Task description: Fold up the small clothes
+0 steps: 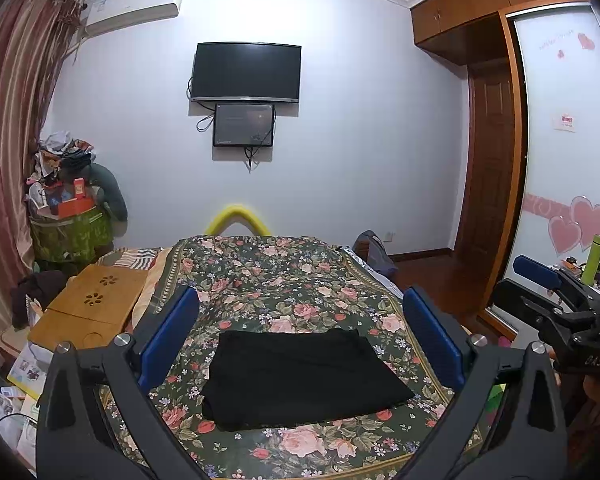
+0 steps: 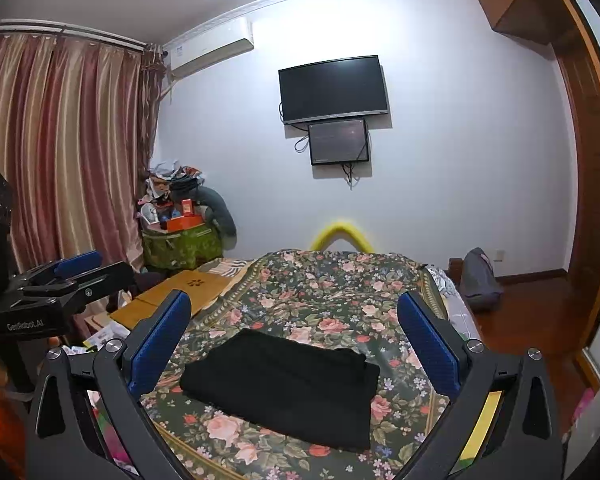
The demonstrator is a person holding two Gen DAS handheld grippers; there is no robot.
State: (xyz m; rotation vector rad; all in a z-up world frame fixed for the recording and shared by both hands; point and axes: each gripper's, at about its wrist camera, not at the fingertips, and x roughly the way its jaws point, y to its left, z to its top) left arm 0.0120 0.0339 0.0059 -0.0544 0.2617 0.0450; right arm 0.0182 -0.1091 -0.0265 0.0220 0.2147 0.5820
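Note:
A black garment [image 1: 304, 376] lies folded into a flat rectangle on the floral bedspread [image 1: 284, 280]. In the right wrist view the same black garment [image 2: 284, 384] shows a folded edge at its right side. My left gripper [image 1: 300, 316] hangs above and in front of it, open, with nothing between its blue pads. My right gripper [image 2: 296, 320] is open too, held over the garment without touching it. Each gripper appears at the edge of the other's view: the right gripper [image 1: 548, 280] and the left gripper [image 2: 72, 268].
A wooden lap tray [image 1: 92, 304] lies at the left of the bed, with papers [image 1: 24, 372] below it. A cluttered green bin [image 1: 70, 232] stands by the curtain. A grey bag [image 2: 478, 280] leans at the bed's right. A wardrobe [image 1: 560, 160] lines the right wall.

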